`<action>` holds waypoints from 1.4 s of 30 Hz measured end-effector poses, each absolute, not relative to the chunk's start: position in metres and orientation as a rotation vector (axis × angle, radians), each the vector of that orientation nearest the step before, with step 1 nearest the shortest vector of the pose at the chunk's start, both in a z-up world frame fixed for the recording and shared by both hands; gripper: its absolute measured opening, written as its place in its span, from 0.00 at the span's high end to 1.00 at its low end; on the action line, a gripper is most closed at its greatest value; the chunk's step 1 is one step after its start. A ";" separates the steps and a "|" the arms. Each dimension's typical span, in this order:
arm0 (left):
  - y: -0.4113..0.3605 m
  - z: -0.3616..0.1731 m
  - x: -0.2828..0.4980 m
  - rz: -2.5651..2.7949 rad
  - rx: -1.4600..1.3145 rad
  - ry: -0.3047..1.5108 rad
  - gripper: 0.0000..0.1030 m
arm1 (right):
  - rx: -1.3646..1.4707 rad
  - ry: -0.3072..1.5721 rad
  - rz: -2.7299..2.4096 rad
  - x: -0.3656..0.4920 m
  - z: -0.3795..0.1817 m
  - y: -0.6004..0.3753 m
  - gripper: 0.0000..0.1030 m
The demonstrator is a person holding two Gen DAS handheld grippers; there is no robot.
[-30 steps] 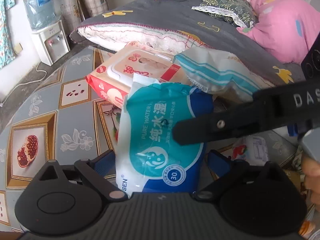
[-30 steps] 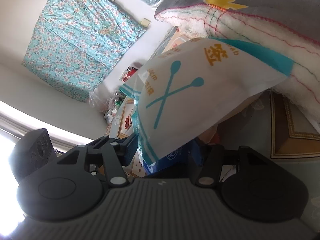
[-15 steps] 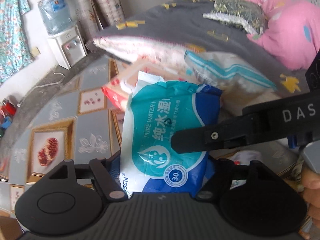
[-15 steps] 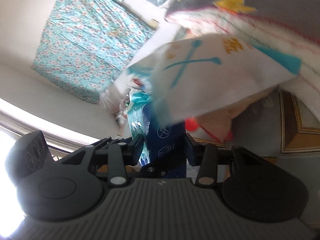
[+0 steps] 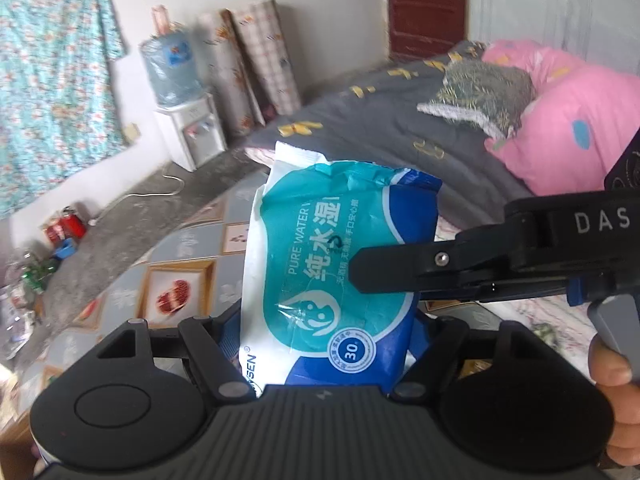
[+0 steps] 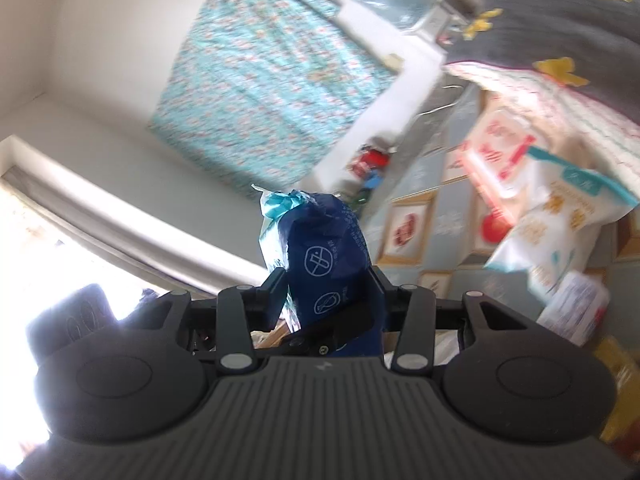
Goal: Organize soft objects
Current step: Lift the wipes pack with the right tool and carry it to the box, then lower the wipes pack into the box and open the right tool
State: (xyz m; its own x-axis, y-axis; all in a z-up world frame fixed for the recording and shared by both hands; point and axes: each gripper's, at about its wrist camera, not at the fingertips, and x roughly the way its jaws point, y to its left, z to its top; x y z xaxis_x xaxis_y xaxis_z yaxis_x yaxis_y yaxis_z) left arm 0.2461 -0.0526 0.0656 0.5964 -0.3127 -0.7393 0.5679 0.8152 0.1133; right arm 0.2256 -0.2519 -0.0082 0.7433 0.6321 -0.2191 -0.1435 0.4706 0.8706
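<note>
A teal and blue pack of wet wipes [image 5: 332, 272] is lifted off the table, and both grippers hold it. My left gripper [image 5: 324, 334] is shut on its lower end, with the pads pressing across its width. A finger [image 5: 420, 270] of the right gripper lies across the pack's face from the right. In the right wrist view the same pack [image 6: 324, 256] stands edge-on, and my right gripper [image 6: 328, 292] is shut on it across its thickness. The left gripper's finger [image 6: 336, 326] crosses just below.
On the patterned tablecloth [image 5: 180, 280] lie a white and teal swab pack [image 6: 560, 216], a red and white wipes pack [image 6: 500, 140] and a small packet [image 6: 572, 304]. A grey quilt [image 5: 380, 132] and pink pillow [image 5: 568, 128] lie behind. A water dispenser [image 5: 188, 132] stands by the wall.
Both grippers closed on the wet wipes pack and rose with it. The other packs stayed on the table and now lie below and to the right in the right wrist view.
</note>
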 end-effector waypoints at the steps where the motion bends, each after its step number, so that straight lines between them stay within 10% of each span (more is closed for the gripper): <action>1: -0.049 0.072 0.237 -0.509 0.353 0.772 0.25 | 0.966 0.572 0.526 0.218 -0.001 -0.247 0.59; 17: 0.083 0.088 0.132 -0.146 0.128 0.850 0.25 | 0.737 0.862 0.873 0.162 0.051 -0.087 0.59; 42: 0.226 -0.094 0.223 0.114 -0.113 1.262 0.21 | 0.527 0.977 0.768 0.239 0.011 -0.017 0.57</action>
